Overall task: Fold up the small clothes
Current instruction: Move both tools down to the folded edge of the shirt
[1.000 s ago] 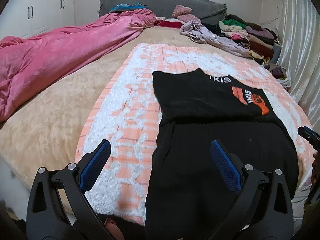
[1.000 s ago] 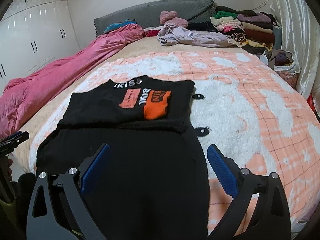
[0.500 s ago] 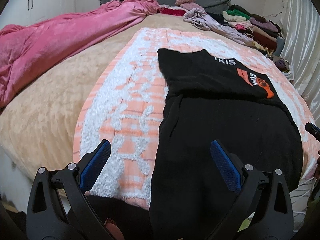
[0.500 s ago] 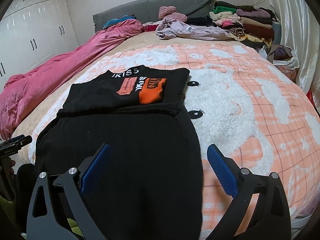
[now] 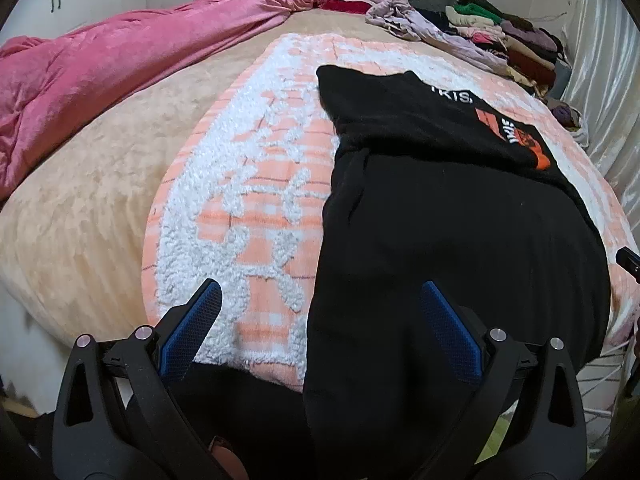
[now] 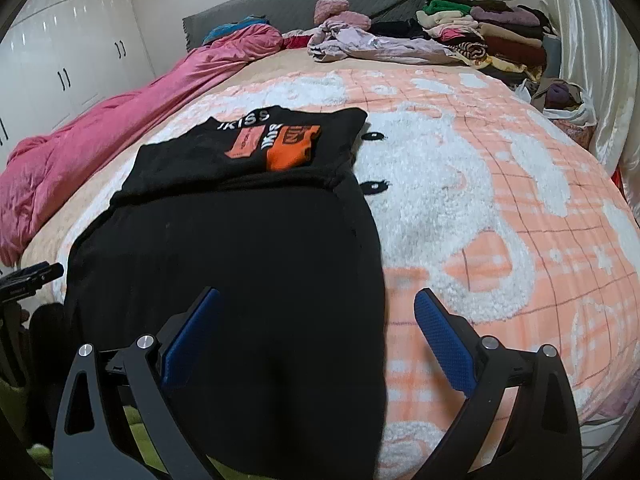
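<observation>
Black shirt point(image 5: 452, 216) spread on orange-white blanket point(image 5: 256, 184), left gripper point(image 5: 320, 320) and right gripper point(image 6: 316, 320) fingers spread wide, nothing held

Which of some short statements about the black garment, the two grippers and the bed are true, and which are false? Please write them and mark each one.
1. Both grippers are open. True: the left gripper and the right gripper hold nothing between their fingers.
2. The black garment hangs over the near edge of the bed. True.
3. The garment's orange print is at its near end. False: it is at the far end, on the part folded over.
4. The pink duvet covers the garment. False: it lies apart, along the bed's left side.
5. The garment lies on an orange-and-white blanket. True.
</observation>
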Tool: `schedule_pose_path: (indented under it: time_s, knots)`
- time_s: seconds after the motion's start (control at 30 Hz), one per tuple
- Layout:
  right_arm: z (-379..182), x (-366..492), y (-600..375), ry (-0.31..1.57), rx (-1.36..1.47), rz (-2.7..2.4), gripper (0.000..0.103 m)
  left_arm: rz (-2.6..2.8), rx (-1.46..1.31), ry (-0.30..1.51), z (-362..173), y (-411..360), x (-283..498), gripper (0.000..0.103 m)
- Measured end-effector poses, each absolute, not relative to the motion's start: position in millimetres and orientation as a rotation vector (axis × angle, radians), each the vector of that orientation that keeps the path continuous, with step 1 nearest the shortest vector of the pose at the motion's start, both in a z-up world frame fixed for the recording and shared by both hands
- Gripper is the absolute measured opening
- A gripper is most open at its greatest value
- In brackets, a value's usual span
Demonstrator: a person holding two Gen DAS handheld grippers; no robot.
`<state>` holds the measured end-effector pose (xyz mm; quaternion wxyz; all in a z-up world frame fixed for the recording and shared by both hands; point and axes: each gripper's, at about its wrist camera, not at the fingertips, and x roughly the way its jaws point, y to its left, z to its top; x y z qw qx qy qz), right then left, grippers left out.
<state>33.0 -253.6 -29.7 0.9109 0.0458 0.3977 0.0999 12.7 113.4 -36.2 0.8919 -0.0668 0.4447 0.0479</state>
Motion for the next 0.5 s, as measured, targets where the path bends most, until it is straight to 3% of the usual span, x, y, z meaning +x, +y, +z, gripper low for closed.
schedule_pose_path:
  time_s: [0.5]
  knots:
    - [-48.7,15.4,-254.5,0.882,0.077,0.221,0.097,0.065,-0.162,0.989,-54.5,113.1,5.6,0.093]
